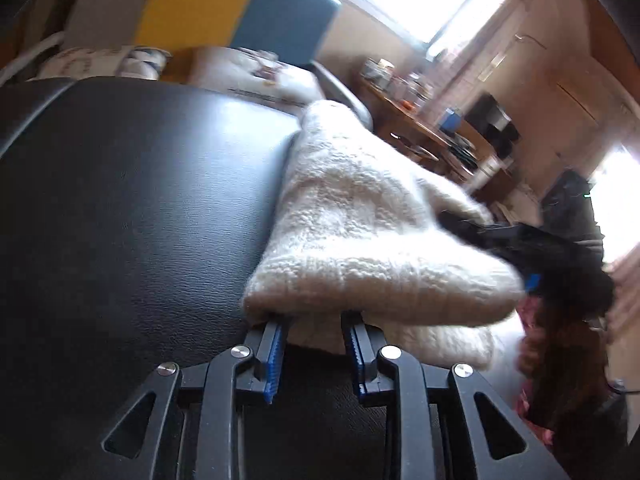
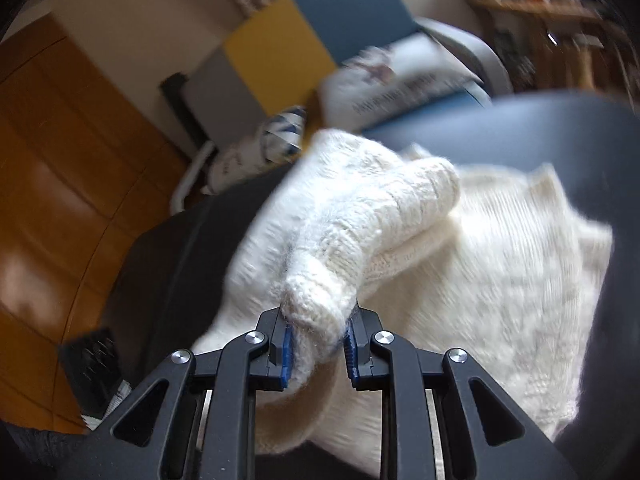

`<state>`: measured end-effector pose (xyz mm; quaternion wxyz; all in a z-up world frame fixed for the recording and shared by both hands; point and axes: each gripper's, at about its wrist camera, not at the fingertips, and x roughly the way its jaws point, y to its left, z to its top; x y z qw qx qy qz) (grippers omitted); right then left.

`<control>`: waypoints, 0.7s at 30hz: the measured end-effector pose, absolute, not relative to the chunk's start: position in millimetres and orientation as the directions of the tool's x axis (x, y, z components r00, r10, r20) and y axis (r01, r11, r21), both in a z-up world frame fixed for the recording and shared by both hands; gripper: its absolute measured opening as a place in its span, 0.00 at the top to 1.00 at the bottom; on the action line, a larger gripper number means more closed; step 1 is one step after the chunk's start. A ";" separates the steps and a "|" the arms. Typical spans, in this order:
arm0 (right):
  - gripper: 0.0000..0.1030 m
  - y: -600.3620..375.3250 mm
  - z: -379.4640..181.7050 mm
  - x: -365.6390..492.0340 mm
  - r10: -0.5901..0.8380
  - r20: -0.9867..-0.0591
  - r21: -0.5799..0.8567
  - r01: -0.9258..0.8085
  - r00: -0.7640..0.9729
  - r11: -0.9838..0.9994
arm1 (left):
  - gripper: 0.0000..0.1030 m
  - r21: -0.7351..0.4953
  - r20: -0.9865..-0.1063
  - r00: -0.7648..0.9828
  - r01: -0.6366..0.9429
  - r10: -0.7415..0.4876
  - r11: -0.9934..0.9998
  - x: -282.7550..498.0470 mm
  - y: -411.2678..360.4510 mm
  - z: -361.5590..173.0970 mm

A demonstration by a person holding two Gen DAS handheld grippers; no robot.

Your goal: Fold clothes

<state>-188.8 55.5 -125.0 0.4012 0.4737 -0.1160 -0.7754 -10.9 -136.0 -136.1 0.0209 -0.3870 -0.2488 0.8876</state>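
Note:
A thick white knitted sweater [image 1: 360, 216] lies bunched on a black leather surface [image 1: 140, 200]. In the left wrist view its near hem drapes over my left gripper [image 1: 316, 332], whose blue-padded fingers [image 1: 274, 356] are shut on the fabric. At the sweater's right edge my right gripper [image 1: 524, 276] pinches another part of it. In the right wrist view the right gripper [image 2: 318, 336] is shut on a lifted fold of the sweater [image 2: 360, 216], and the rest spreads to the right over the leather surface [image 2: 540, 132]. The picture is blurred by motion.
Behind the surface stands a blue chair [image 1: 288, 20] holding printed cushions [image 2: 400, 76]. A cluttered wooden desk [image 1: 412, 120] stands at the right. The wood floor [image 2: 60, 180] lies to the left. A person's long hair [image 1: 560, 360] hangs at the right edge.

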 end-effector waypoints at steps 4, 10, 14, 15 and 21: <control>0.79 71.0 -127.2 -190.9 -0.750 -0.612 0.591 0.485 -0.250 -0.644 | 0.74 -0.387 -0.666 -0.708 0.060 0.233 -0.920 4.0 -135.0 -123.2; 0.79 78.8 -88.8 -192.0 -0.767 -0.563 0.559 0.541 -0.308 -0.628 | 0.73 -0.399 -0.629 -0.753 0.098 0.194 -0.912 15.0 -181.5 -105.9; 0.79 93.4 -101.3 -190.8 -0.760 -0.561 0.569 0.513 -0.328 -0.642 | 0.73 -0.405 -0.600 -0.781 0.111 0.172 -0.908 3.6 -202.8 -92.5; 0.79 97.4 -109.6 -191.5 -0.754 -0.569 0.576 0.495 -0.328 -0.650 | 0.73 -0.392 -0.600 -0.782 0.106 0.166 -0.914 -4.4 -202.5 -90.2; 0.79 121.2 -159.4 -195.7 -0.719 -0.614 0.609 0.385 -0.324 -0.693 | 0.73 -0.407 -0.613 -0.771 0.119 0.174 -0.906 -57.4 -193.1 -85.0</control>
